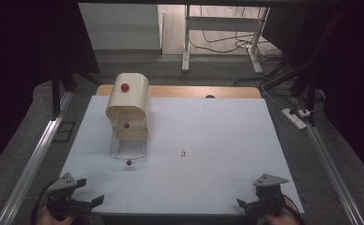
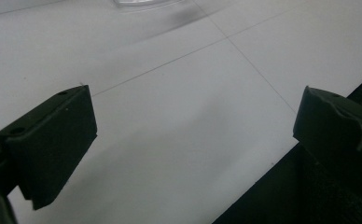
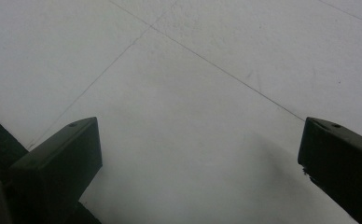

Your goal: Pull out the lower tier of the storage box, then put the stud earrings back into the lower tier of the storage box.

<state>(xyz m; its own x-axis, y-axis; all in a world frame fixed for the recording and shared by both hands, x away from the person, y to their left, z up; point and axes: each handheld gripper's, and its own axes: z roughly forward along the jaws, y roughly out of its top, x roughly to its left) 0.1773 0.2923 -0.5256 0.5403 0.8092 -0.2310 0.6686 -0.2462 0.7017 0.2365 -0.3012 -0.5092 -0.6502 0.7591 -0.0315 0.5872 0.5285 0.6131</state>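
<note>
High view: my left tool and right tool wait at the near edge of the white counter, both released, likely ready to start. The cream bread box stands far left, its clear lid dropped open; a small cube lies mid-counter, well apart. Cables trail across the grey floor beyond.

Left gripper view: jaws apart over bare counter.

Right gripper view: same, wide apart, nothing between.

Gaping left hand-held gripper over table
</note>
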